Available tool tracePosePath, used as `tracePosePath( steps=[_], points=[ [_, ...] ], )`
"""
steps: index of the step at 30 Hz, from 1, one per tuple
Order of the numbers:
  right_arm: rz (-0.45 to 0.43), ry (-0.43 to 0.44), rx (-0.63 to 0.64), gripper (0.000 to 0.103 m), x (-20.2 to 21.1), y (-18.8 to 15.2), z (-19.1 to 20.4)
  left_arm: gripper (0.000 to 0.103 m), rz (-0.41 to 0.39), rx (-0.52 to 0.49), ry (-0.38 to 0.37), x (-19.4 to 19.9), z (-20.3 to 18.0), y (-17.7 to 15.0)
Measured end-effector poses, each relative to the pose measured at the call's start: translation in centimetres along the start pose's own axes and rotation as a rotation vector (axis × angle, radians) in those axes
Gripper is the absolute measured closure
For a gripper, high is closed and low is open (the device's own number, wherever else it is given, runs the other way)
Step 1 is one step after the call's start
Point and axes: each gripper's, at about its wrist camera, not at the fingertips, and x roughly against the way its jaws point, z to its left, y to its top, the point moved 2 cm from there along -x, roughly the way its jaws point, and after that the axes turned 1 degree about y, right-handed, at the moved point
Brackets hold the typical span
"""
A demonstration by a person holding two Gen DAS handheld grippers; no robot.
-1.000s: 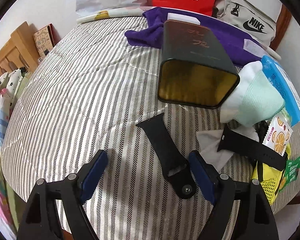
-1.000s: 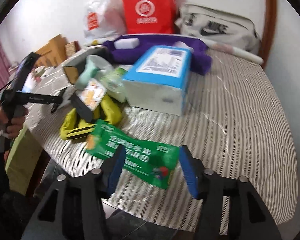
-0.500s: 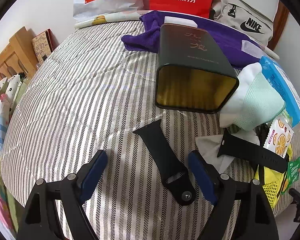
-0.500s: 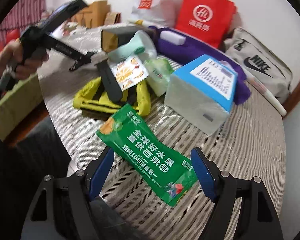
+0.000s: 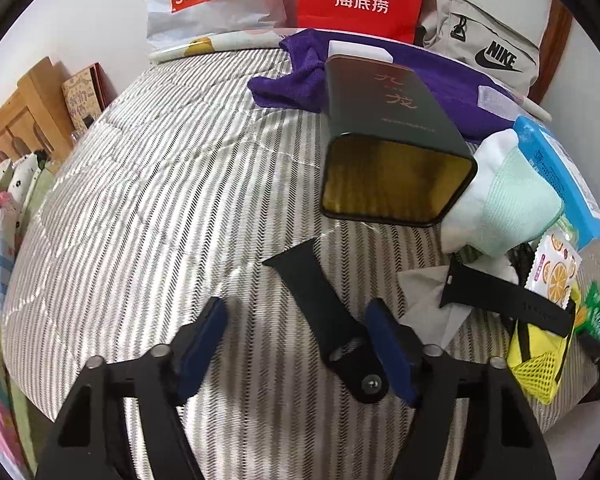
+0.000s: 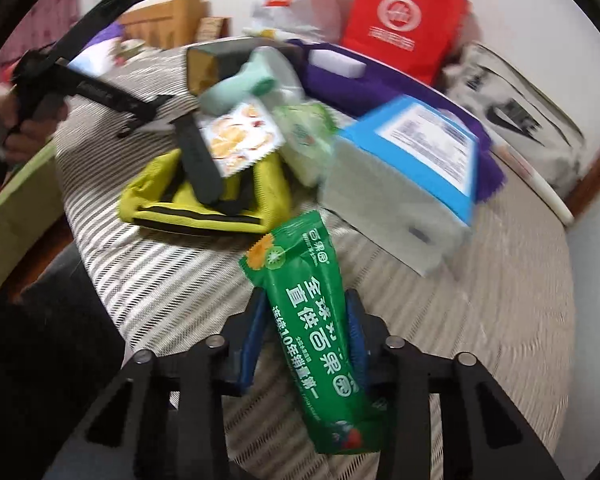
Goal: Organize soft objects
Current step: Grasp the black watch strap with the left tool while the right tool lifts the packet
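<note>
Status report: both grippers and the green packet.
Right gripper closing, green packet between its fingers. Left gripper closing around black strap, not yet gripped. Nothing in the way.

The right wrist view is motion-blurred: the grey sports bag (image 6: pixel 512 92) and red paper bag (image 6: pixel 400 20) lose their print. The green snack packet (image 6: pixel 320 340) hides the right tool's (image 6: pixel 306 344) pads. In the left view, the white shopping bag (image 5: pixel 204 4) is cut off at the top edge.

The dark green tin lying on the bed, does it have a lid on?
No, the dark green tin lies on its side, its open mouth showing a bare gold inside.
</note>
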Motion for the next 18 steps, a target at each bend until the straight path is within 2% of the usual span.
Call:
tracePosePath(
  steps=[2, 4, 7, 12, 13, 15, 17, 18],
  points=[
    [0.005, -0.012, -0.079, 0.069, 0.2, -0.2, -1.0, 0.046, -0.009, -0.004, 0.002, 0.1, 0.1, 0.0],
    [0.009, -0.02, -0.151, 0.069, 0.1, -0.1, -1.8, 0.062, -0.018, -0.012, 0.0, 0.3, 0.0, 0.1],
    [0.015, -0.029, -0.224, 0.069, -0.4, 0.2, -2.6, 0.073, -0.012, -0.028, -0.016, 0.6, 0.2, -0.1],
    [0.034, -0.041, -0.25, 0.069, -1.2, 0.5, -2.6, 0.073, -0.001, -0.012, -0.027, 1.2, 1.5, -1.0],
    [0.036, -0.046, -0.251, 0.069, -1.3, 0.4, -2.5, 0.067, 0.005, -0.012, -0.02, 1.2, 1.7, -1.1],
    [0.036, -0.042, -0.261, 0.069, -1.3, 0.4, -2.5, 0.06, 0.01, 0.008, 0.01, 1.1, 1.9, -1.2],
    [0.038, -0.038, -0.282, 0.069, -1.2, 0.3, -2.7, 0.06, -0.015, 0.004, 0.026, 0.9, 1.6, -1.1],
    [0.039, -0.035, -0.296, 0.069, -1.3, 0.3, -2.9, 0.066, -0.02, 0.005, 0.026, 0.9, 1.5, -1.1]
  ],
)
